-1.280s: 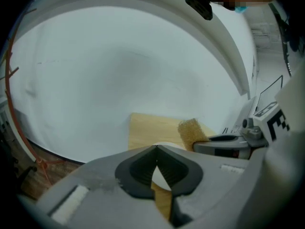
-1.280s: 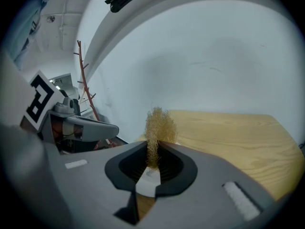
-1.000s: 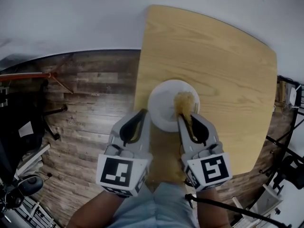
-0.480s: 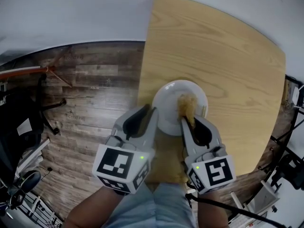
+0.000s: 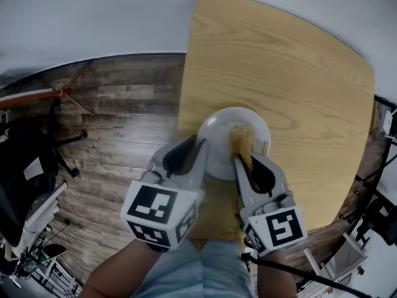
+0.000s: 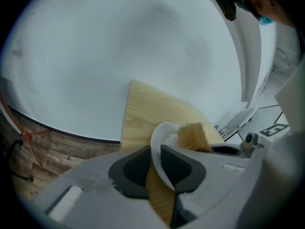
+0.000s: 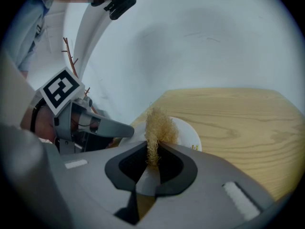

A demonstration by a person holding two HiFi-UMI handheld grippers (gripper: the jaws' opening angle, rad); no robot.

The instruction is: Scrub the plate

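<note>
Scrubber (image 5: pixel 242 139) barely moved on plate (image 5: pixel 215 140), right claw (image 7: pixel 153 148) clamping it, left claw (image 6: pixel 155 151) pinching rim

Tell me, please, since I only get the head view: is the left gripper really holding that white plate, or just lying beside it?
Observer: Holding it. The left gripper view shows the left gripper with its jaws closed on the rim of the plate, one jaw on each face.
Operator: And the tan lump by the other one, is it loose?
Observer: No. It is a fibrous scrubbing pad. The right gripper view shows the right gripper pinching its lower end between the jaws, while the bushy rest sticks out past the jaw tips.
</note>
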